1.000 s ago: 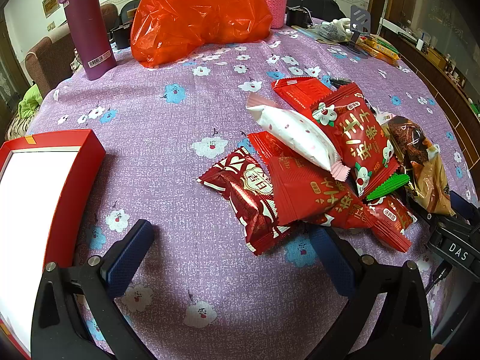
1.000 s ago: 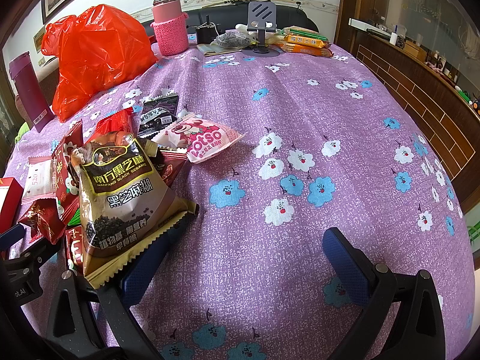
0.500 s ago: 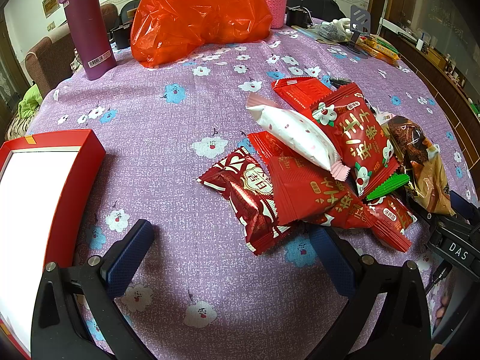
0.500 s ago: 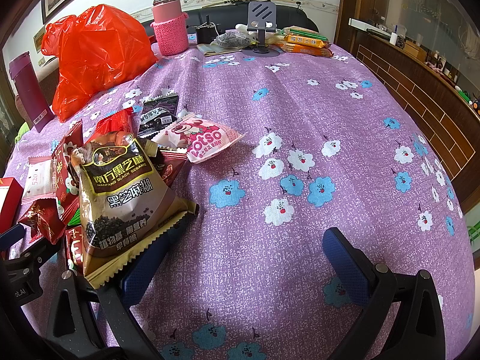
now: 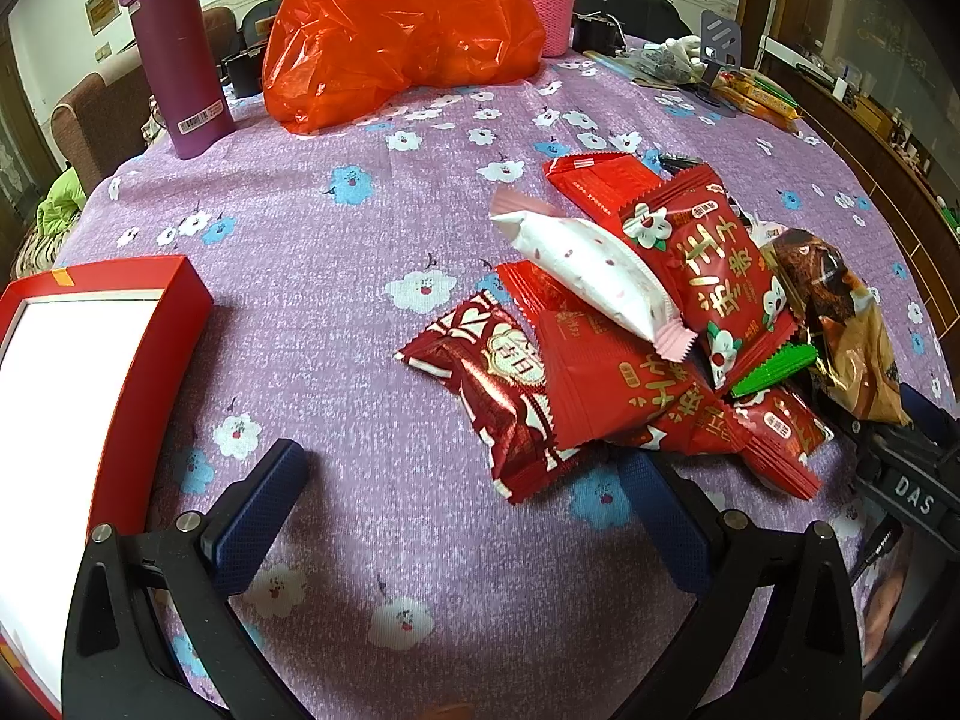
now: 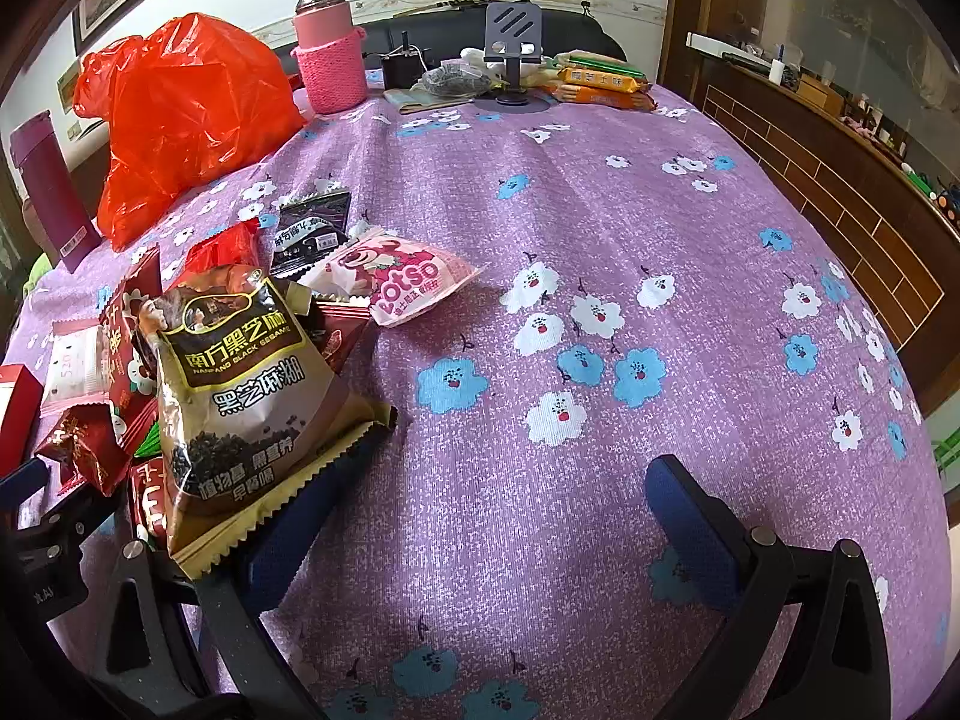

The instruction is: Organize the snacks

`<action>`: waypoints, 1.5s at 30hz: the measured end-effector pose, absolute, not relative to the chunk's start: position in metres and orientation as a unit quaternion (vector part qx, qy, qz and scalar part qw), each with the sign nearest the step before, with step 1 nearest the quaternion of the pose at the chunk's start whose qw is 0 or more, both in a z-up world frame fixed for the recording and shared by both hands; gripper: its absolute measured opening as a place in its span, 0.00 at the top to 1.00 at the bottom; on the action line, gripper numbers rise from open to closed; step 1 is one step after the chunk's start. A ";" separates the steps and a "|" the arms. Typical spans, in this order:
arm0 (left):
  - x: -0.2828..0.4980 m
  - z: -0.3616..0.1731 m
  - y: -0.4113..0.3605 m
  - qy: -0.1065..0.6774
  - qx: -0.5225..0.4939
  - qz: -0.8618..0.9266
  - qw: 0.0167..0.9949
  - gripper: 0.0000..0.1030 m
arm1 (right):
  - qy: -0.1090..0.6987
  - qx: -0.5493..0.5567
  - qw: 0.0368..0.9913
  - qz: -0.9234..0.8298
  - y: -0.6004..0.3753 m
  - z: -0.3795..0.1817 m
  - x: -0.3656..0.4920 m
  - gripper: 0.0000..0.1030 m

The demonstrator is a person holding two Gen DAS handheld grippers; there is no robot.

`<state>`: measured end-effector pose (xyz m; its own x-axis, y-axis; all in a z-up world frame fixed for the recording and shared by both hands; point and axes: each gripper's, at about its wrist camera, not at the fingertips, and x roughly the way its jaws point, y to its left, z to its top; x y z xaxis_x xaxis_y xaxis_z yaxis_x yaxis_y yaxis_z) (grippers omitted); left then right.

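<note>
Since both the left gripper and right gripper sit spread wide and empty, sorting hasn't started; snack pile lies mid-table right of the red box, so next grab the near red packet

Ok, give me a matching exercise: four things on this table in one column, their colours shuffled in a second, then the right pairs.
Things:
1. flask
2. plastic bag
3. sesame packet
4. knitted sleeve

Colours:
A. pink
B. gold and brown
C. purple
D. orange-red

Pairs: 1-C, 2-D, 3-B, 4-A
</note>
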<state>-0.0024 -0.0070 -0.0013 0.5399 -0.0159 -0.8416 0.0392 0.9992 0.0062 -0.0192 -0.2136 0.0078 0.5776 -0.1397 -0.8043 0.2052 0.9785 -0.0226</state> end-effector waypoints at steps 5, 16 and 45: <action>-0.016 0.007 -0.004 0.466 0.027 0.012 0.884 0.00 | 0.449 0.040 0.887 -0.100 -0.214 0.008 -0.020 0.00; -0.079 0.079 -0.016 0.338 0.065 0.021 0.938 0.00 | 0.450 0.036 0.888 -0.087 -0.214 0.009 -0.026 0.00; -0.102 0.075 -0.011 0.346 0.121 0.035 0.930 0.00 | 0.460 0.030 0.885 -0.058 -0.216 0.010 -0.032 0.00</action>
